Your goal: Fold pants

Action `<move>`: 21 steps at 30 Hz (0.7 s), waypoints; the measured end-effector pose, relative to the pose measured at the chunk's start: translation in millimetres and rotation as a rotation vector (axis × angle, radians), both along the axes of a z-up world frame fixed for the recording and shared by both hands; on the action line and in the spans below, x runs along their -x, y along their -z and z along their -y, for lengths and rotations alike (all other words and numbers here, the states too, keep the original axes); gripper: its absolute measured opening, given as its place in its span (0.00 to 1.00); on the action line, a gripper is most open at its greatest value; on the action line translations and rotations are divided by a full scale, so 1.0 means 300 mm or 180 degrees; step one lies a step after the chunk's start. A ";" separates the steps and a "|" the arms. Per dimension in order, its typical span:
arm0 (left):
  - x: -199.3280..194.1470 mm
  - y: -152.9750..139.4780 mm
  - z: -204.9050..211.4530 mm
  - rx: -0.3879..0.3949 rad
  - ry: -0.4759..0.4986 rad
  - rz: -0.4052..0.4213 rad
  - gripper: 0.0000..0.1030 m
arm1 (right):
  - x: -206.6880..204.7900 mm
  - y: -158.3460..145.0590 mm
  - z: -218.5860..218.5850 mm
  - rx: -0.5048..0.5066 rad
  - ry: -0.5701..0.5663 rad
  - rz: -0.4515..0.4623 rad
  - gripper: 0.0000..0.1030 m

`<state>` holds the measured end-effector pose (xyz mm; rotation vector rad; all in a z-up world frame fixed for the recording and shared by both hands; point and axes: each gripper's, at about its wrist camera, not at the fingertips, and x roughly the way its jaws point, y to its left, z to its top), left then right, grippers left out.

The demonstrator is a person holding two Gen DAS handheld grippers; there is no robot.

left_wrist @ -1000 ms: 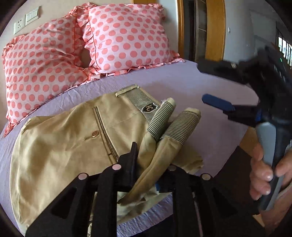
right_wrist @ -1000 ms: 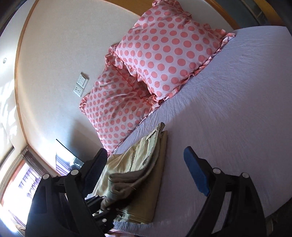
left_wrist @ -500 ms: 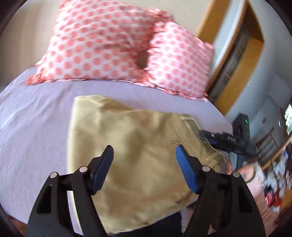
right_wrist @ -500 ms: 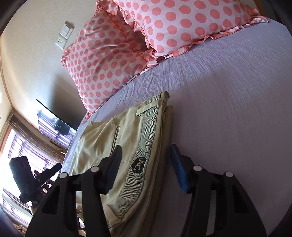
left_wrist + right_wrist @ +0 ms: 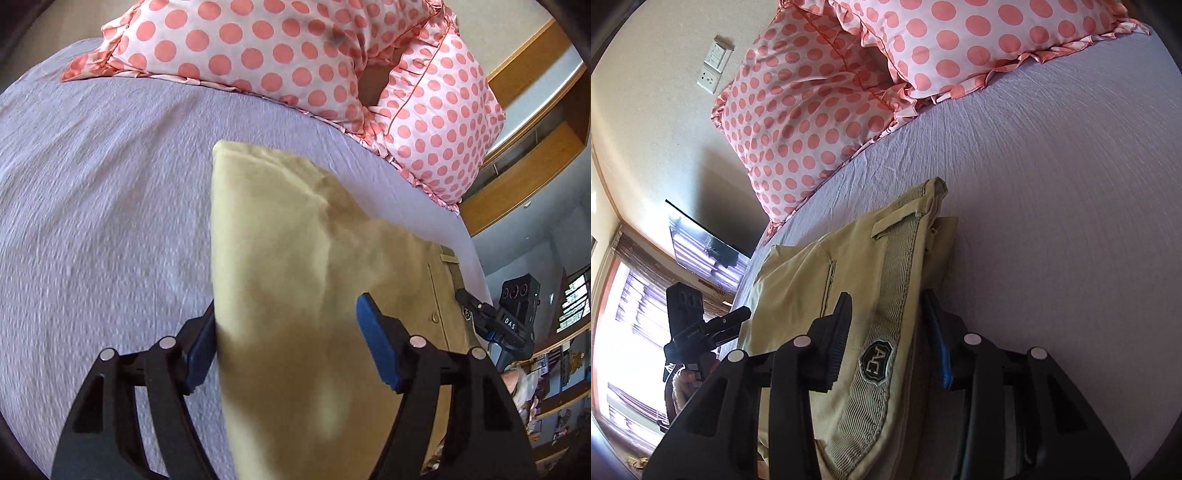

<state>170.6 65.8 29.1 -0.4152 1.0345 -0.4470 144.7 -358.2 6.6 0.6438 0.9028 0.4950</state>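
Khaki pants lie folded on a lilac bed sheet. My left gripper is open, its fingers on either side of the folded left edge of the pants. In the right wrist view the pants show their striped waistband and a dark badge. My right gripper is open and straddles the waistband edge. The right gripper also shows in the left wrist view, and the left gripper shows in the right wrist view.
Two pink polka-dot pillows lean at the head of the bed. Wooden frames stand at the right. A wall socket, a dark screen and a bright window are at the left.
A second ago my left gripper held the pant legs; it let go and moved to the folded edge. My right gripper came down over the waistband and has moved closer.
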 end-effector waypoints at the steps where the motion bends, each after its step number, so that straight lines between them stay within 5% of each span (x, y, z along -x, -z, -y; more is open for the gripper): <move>1: -0.015 0.005 -0.007 0.0072 0.0005 -0.0021 0.66 | -0.002 0.004 0.000 -0.0048 -0.0034 -0.0006 0.24; 4: -0.047 0.027 -0.038 0.0178 -0.0079 -0.0146 0.16 | -0.003 0.035 0.020 -0.0403 -0.0115 -0.0071 0.12; 5: -0.051 0.028 -0.050 0.0257 -0.0078 -0.0156 0.09 | -0.002 0.033 0.026 -0.0480 -0.0121 -0.0051 0.12; 12: -0.113 -0.084 -0.019 0.0213 -0.0079 0.0165 0.04 | -0.091 -0.091 0.006 -0.0411 -0.0160 0.0302 0.09; 18: -0.337 -0.142 0.058 -0.0039 -0.0300 0.0475 0.04 | -0.288 -0.144 0.039 -0.0311 0.0079 0.0449 0.09; 21: -0.450 -0.103 0.086 -0.0281 -0.0412 0.0430 0.06 | -0.385 -0.101 0.071 -0.0156 0.0321 0.0353 0.09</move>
